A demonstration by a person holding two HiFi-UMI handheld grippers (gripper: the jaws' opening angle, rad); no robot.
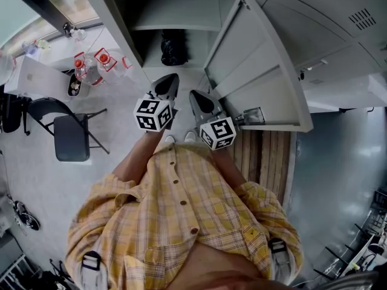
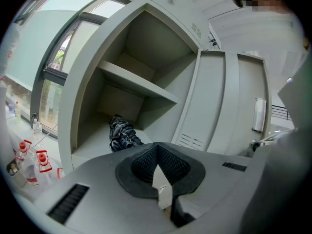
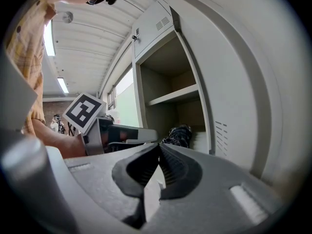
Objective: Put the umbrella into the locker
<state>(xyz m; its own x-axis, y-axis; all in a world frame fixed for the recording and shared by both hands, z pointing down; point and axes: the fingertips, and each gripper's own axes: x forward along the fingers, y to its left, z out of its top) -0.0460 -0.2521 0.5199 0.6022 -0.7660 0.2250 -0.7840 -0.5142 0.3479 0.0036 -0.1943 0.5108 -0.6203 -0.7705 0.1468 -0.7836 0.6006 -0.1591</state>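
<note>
Now the umbrella (image 1: 173, 48) lies inside the locker (image 1: 118, 23), on its floor under the shelf (image 2: 136, 82), door (image 1: 260, 71) open. Left gripper (image 1: 171, 80) and right gripper (image 1: 197, 96) hover just outside, jaws together, empty.

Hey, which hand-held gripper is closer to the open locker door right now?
Right. The right hand-held gripper is just beside the locker door's inner face. The left hand-held gripper is farther off, beyond the right one, facing the compartment with the umbrella.

Grey glossy floor (image 1: 338, 156); black folding chair (image 1: 69, 135); wooden slat platform (image 1: 266, 159); big windows (image 2: 39, 67); ceiling strip lights (image 3: 62, 85).
</note>
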